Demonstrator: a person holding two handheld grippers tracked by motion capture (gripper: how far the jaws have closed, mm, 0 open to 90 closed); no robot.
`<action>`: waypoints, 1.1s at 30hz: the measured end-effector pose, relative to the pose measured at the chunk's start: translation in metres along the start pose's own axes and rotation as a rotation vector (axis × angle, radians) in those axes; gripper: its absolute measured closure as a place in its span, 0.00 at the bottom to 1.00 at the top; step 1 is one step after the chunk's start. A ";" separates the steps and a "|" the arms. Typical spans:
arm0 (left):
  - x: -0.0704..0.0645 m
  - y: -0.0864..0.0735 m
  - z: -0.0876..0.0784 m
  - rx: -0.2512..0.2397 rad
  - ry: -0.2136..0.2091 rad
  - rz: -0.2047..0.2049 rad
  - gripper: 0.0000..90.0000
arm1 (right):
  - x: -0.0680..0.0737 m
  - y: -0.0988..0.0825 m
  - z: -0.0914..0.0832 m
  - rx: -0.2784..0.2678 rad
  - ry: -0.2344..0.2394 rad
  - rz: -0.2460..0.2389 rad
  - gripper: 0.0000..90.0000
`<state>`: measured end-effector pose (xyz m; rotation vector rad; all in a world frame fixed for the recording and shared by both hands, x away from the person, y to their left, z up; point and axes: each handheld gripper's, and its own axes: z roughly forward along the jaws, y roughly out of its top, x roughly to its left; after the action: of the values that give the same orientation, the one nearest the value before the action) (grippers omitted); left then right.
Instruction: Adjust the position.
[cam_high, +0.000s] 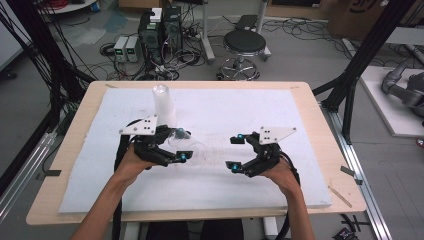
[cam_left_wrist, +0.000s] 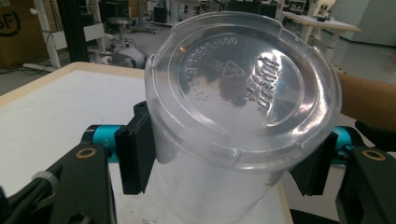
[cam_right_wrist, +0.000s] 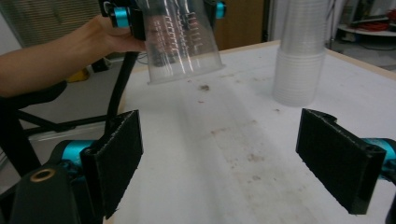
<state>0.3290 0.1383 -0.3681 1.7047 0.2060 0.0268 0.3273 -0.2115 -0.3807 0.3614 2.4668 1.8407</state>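
On the stained white mat, left gripper clamps a clear cup; right gripper gapes empty; stool beyond.

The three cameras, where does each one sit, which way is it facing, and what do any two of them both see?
High view: above the person's side, looking forward and down on the white mat; both forearms, left gripper, right gripper.
Left gripper view: rides the left gripper, looking at the clear cup clamped between its pads.
Right gripper view: rides the open right gripper, facing the left hand.
Shared: the held cup and the cup stack, also at.
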 end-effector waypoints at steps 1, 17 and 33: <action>0.000 0.000 0.002 0.001 -0.005 0.002 0.38 | 0.001 0.002 0.003 -0.001 0.013 -0.003 0.16; -0.006 0.000 0.018 0.004 -0.046 0.000 0.38 | 0.009 0.013 0.039 -0.028 0.110 -0.040 0.16; -0.007 0.001 0.027 -0.007 -0.068 -0.009 0.38 | 0.014 0.015 0.053 -0.034 0.127 -0.052 0.16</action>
<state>0.3257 0.1107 -0.3700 1.6950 0.1624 -0.0369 0.3256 -0.1552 -0.3807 0.1818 2.4943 1.9399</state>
